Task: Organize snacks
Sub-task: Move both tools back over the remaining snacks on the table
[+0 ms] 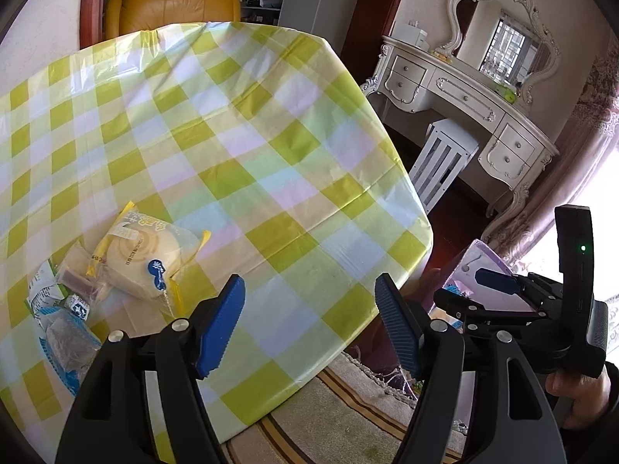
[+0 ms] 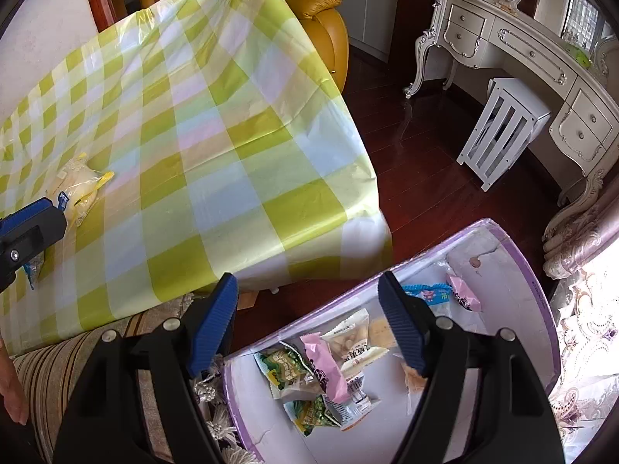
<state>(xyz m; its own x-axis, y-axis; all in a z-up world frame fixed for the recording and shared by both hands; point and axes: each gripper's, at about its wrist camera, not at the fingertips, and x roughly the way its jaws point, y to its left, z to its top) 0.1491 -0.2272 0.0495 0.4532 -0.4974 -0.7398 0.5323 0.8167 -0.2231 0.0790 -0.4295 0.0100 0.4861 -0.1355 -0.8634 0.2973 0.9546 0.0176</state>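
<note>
Now your right hand-held gripper hangs open and empty above the box, while your left hand-held gripper, open too, faces the snacks near the worktop edge.

tabletop: bun packet and smaller packets at left | box: right of tabletop, on floor, snack packets inside

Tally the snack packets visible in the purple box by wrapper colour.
Green packets: 2
Pink packets: 2
Blue packet: 1
White or beige packets: 2
Total: 7 clearly visible in the purple box; others are too hidden to tell.
</note>
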